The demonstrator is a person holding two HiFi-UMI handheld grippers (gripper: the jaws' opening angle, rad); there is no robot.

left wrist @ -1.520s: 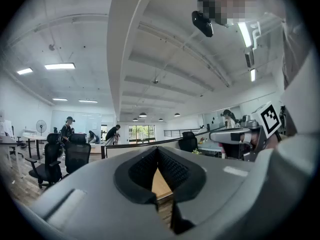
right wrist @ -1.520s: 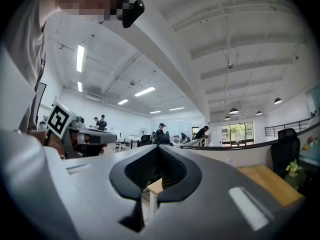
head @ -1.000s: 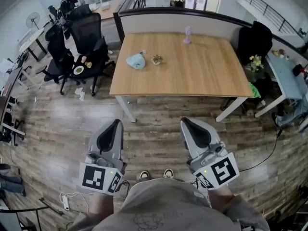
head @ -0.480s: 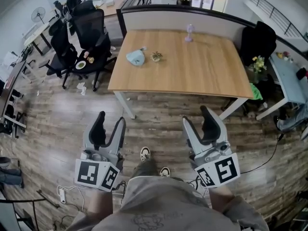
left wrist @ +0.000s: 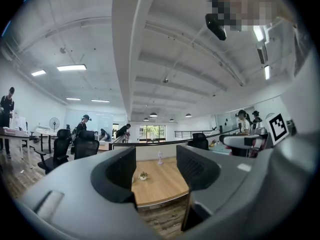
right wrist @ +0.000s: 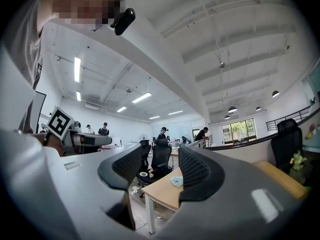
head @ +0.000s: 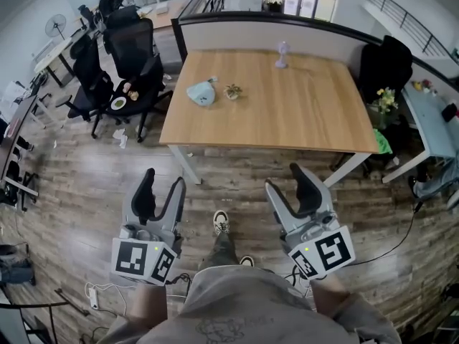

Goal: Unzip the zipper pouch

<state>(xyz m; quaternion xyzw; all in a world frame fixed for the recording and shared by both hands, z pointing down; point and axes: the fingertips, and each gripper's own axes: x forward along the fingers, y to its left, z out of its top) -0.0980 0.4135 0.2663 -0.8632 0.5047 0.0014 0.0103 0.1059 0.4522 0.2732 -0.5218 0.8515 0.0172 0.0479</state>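
The zipper pouch (head: 201, 92), a pale blue, rounded and slumped thing, lies on the wooden table (head: 287, 120) at about 10 o'clock from the tabletop's middle, well apart from both grippers and untouched. The right gripper view also catches it as a small pale shape (right wrist: 176, 181) on the near corner of the tabletop. It looks like soft fabric and so probably light and floppy. On smooth wood it would likely slide or bunch up if the slider were pulled alone, so one claw should pin the cloth at the zip's closed end while the other pinches the pull tab. Something small sticks up at the pouch's 1 o'clock edge, but whether it is the tab is too small to tell. A little plant-like clump (head: 232, 90) sits just beside the pouch at 3 o'clock, close enough to get knocked. A lilac desk ornament (head: 281, 54) stands well apart at 2 o'clock, near the table's far edge. Black office chairs (head: 133, 52) crowd the floor at the table's 9 o'clock. The left gripper (head: 162, 183) and right gripper (head: 285, 180) hang over the plank floor at 6 o'clock from the table. Both have just been opening their jaws, which stand wide with nothing between them, only the distant table showing through the gaps.
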